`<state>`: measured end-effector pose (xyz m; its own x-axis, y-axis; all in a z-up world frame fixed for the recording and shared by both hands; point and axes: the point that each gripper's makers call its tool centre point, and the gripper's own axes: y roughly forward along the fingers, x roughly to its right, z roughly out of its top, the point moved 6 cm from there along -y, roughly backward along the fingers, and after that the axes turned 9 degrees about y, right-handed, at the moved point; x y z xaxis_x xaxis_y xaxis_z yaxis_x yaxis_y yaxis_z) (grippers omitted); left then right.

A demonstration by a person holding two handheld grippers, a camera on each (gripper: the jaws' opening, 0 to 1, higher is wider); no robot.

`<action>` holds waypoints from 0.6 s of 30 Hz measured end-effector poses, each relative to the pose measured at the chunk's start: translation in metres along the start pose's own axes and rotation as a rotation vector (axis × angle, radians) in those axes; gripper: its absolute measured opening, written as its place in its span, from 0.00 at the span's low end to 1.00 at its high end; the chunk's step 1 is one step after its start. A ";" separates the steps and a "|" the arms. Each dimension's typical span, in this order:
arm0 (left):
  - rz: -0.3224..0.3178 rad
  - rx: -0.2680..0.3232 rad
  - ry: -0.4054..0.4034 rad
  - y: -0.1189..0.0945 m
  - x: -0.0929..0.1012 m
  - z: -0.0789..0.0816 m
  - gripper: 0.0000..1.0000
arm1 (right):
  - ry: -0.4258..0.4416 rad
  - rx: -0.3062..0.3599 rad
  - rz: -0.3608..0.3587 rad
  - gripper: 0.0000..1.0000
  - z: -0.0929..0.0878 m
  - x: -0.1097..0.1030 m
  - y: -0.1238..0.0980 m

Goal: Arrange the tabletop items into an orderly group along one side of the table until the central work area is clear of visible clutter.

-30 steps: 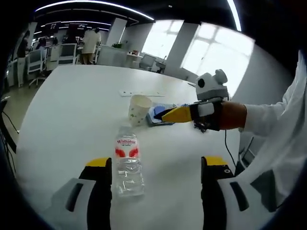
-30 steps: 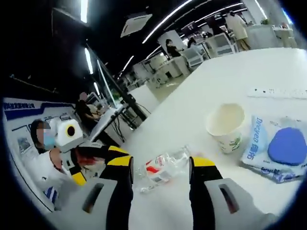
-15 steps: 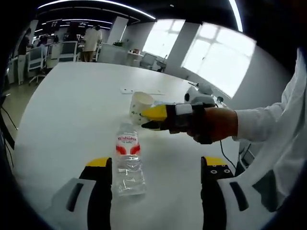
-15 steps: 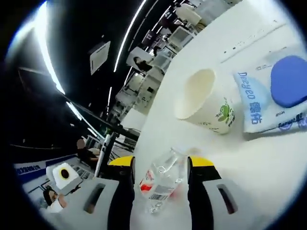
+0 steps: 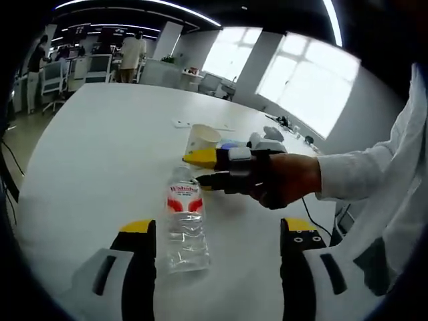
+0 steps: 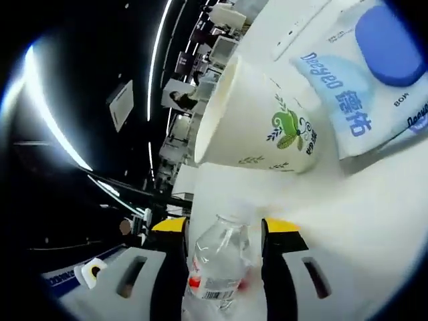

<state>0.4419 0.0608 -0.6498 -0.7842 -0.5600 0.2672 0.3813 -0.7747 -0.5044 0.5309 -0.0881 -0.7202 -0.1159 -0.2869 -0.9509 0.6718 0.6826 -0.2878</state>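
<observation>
A clear water bottle with a red label lies on the white table, cap pointing away, just inside my left gripper's left jaw. That gripper is open and holds nothing. My right gripper comes in from the right and is open, one yellow finger on each side of the bottle's cap end. In the right gripper view the bottle lies between the right gripper's jaws. Just beyond stand a paper cup with a green leaf print and a wipes pack with a blue lid.
The cup stands just behind the bottle's cap, the wipes pack partly hidden behind it. A white power strip lies farther back. A hand and white sleeve hold the right gripper. Office chairs and people are beyond the table's far edge.
My right gripper has moved in from beside the wipes pack, past the cup, to straddle the bottle's cap end. The left gripper and the bottle have stayed put.
</observation>
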 end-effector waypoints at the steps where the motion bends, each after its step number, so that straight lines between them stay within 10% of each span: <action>1: 0.000 0.000 -0.001 0.000 -0.001 0.000 0.77 | 0.003 0.005 0.004 0.40 0.001 0.000 0.001; 18: -0.003 -0.010 -0.005 0.005 -0.010 -0.006 0.77 | 0.059 0.037 0.003 0.21 0.000 0.007 0.015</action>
<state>0.4486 0.0639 -0.6599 -0.7830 -0.5593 0.2724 0.3743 -0.7733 -0.5118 0.5400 -0.0794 -0.7310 -0.1562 -0.2444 -0.9570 0.6985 0.6578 -0.2819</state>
